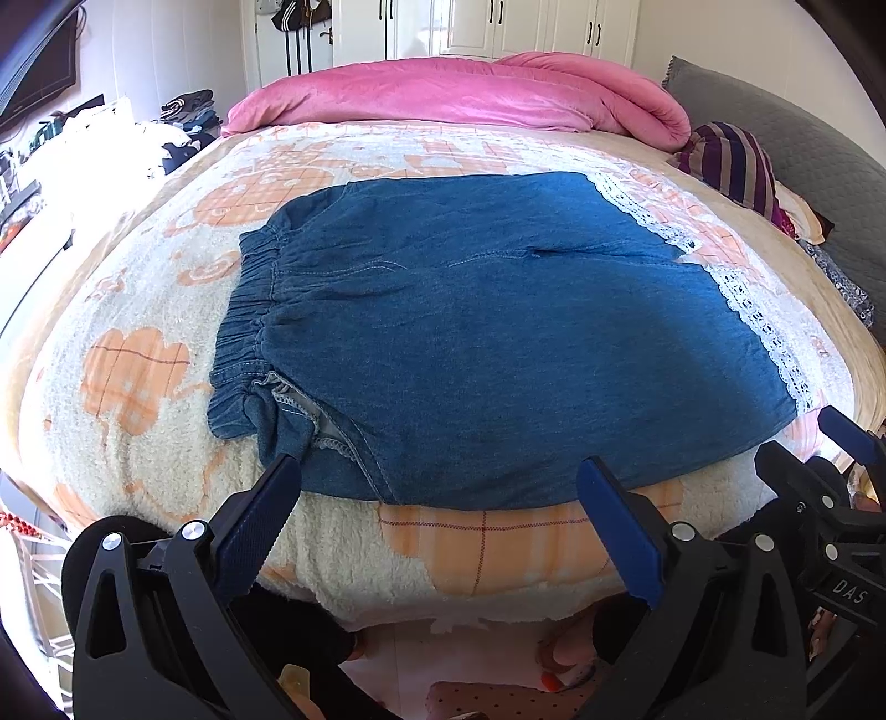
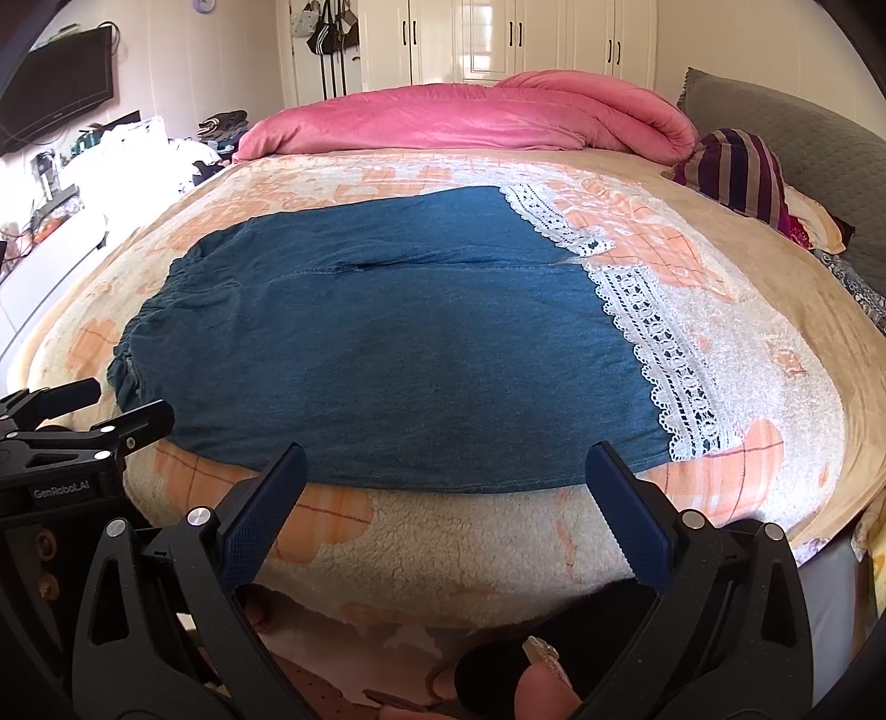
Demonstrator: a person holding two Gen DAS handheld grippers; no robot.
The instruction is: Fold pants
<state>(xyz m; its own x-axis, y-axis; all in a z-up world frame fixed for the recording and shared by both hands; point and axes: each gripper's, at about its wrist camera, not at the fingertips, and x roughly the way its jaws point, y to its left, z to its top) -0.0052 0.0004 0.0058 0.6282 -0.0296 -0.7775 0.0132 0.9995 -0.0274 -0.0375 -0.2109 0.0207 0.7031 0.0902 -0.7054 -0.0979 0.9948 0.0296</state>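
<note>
The denim pants [image 1: 487,332] lie spread flat and unfolded on the bed [image 1: 138,310], both the left hand-held gripper [image 1: 437,487] and right hand-held gripper [image 2: 443,471] gaping empty, so all folding seems left.

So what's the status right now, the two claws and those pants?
Left gripper open, right gripper open, both at near edge, holding nothing. Pants flat on blanket, unfolded, lace hems right. Nothing in the way.

Sunlit bedroom: white wardrobes [image 2: 531,44] behind bed [image 2: 747,310].
</note>
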